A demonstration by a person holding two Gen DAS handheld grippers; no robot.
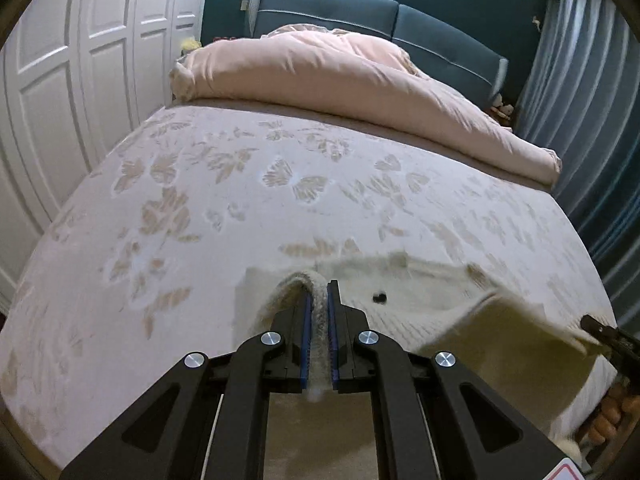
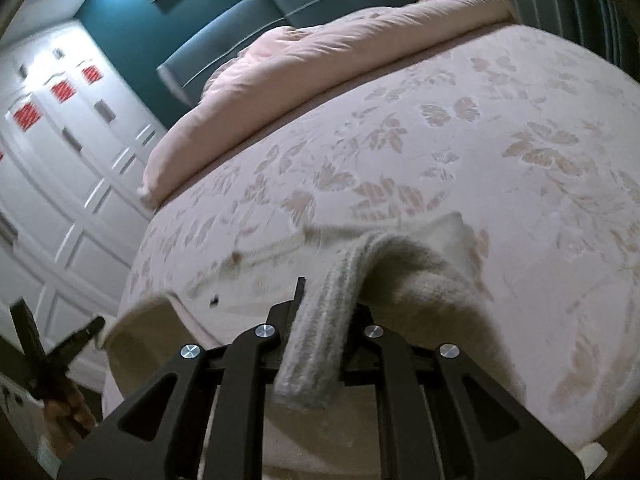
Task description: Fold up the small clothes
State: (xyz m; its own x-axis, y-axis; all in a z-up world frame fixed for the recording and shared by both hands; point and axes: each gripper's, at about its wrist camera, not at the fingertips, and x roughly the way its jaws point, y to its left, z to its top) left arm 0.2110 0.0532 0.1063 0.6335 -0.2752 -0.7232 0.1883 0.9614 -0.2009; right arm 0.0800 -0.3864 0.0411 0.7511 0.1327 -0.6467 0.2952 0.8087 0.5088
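Observation:
A small cream knit garment (image 1: 432,300) with a dark button lies at the near edge of the bed, partly hanging over it. My left gripper (image 1: 318,292) is shut on its ribbed hem, which runs between the blue pads. My right gripper (image 2: 328,292) is shut on another ribbed edge of the same garment (image 2: 424,276), which drapes over the fingers. The right gripper's tip (image 1: 596,326) shows at the left view's far right, holding the garment's corner. The left gripper (image 2: 94,326) shows at the right view's lower left.
The bed (image 1: 240,184) has a pale pink cover with a butterfly pattern. A pink duvet (image 1: 340,80) is bunched at the far end against a blue headboard (image 1: 400,20). White wardrobe doors (image 1: 80,80) stand on the left, curtains (image 1: 580,80) on the right.

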